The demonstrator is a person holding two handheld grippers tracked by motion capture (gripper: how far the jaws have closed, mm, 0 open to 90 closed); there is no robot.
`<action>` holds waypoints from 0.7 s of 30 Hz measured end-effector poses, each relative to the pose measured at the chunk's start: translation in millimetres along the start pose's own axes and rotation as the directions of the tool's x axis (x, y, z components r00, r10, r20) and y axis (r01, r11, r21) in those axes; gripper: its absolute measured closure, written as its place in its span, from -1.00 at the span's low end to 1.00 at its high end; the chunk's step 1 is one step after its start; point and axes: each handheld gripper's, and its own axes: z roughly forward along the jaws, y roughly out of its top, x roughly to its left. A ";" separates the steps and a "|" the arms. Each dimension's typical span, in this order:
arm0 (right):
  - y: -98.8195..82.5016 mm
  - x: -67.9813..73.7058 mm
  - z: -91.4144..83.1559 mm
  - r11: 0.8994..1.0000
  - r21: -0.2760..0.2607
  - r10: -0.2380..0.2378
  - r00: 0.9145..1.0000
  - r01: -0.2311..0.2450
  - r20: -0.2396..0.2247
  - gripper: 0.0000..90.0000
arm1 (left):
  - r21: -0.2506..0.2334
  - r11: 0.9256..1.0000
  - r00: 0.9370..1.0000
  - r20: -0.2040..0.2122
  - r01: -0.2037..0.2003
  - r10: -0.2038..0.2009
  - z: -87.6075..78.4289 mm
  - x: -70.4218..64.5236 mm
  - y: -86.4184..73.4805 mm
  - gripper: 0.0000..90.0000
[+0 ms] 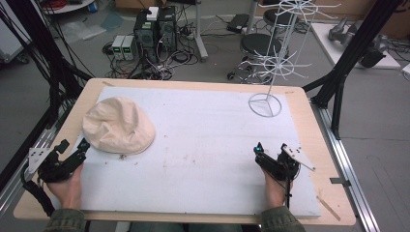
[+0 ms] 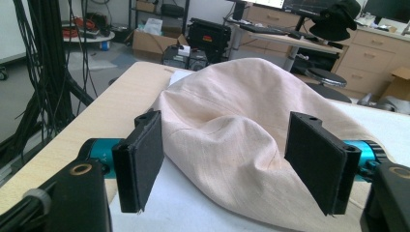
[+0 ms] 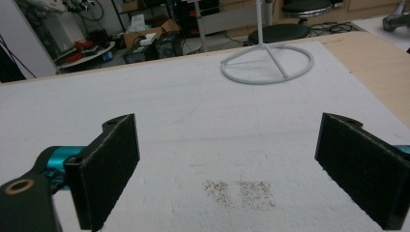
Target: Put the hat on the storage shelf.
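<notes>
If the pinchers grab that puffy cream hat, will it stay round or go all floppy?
Probably floppy: the hat is soft cloth with creases and a dent already sagging in its top. It likely weighs little, since it slumps loosely on the white mat. The left gripper, open around its edge, would probably bunch the fabric rather than lift it whole.

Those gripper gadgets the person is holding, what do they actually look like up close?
Each is a black handheld tool. The left gripper and right gripper both end in two flat, rectangular black jaws with textured pads, mounted on teal metal parts. A grey three-cornered plate sits on top, and a black cable trails back. The person wears olive-green sleeves.
</notes>
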 end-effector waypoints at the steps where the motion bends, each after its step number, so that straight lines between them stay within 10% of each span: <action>1: 0.0 -0.5 0.3 1.000 -0.002 -0.004 1.000 0.004 0.000 -0.84 | 0.000 1.000 1.000 0.000 0.001 -0.001 0.1 0.1 -0.1 -0.33; 21: -0.4 -0.6 1.6 1.000 0.002 0.001 1.000 -0.001 -0.003 -0.84 | 0.011 1.000 1.000 0.001 -0.001 0.001 1.0 0.3 -0.8 -0.33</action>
